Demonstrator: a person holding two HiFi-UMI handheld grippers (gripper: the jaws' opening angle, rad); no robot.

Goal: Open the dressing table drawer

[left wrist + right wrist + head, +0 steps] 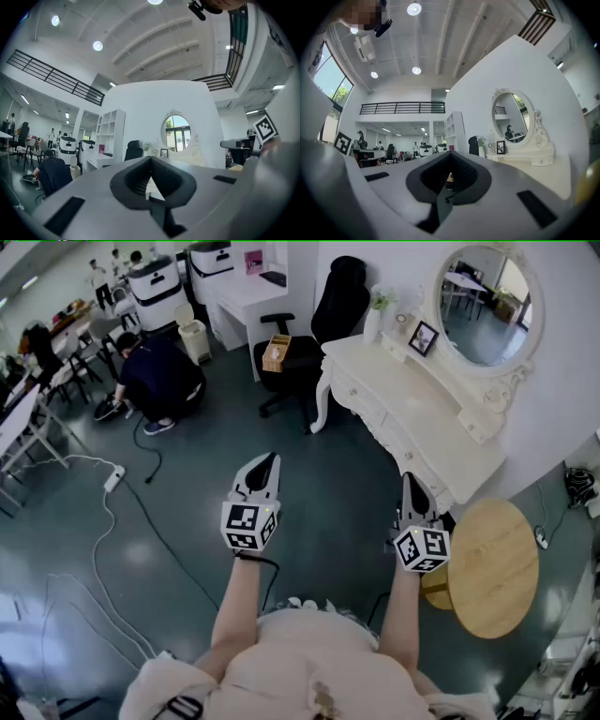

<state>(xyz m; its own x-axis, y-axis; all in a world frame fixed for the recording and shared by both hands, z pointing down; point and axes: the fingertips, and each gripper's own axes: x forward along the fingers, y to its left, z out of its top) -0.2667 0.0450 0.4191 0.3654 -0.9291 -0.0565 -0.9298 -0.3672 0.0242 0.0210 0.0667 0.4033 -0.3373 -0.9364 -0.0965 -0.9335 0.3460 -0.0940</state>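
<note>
Nearest, over the dark grey-green floor (309,484): left tongs (265,468), held level, closed tip to tip, gripping nothing. Beside it, right tongs (410,482), likewise fully closed and empty, close to the near corner of the dressing table (412,413) but apart from it. On each, a cube with black-and-white square markers and no readable words.

Just right of the right tongs, a round wooden side table (492,563), partly cut off behind the arm.

Further on, the cream, carved surface of the dressing table, bare along its front edge. Below that edge, the drawer (375,411), shut flush and touched by neither tongs; handle too small to make out. Along the back edge, a raised shelf with a small picture frame (423,337), and a vase with greenery (375,320) at the far corner. Above, an oval mirror (487,306) reflecting a window.

Beyond the far end, a black office chair (319,324) with a wooden box (277,352) on the seat. Left, a power strip (113,478) with cables trailing across the floor, then a crouching person (155,376) in dark clothes. Farthest back, a white desk (248,296) with a pink card too small to read, and more people and desks, blurred by distance.
</note>
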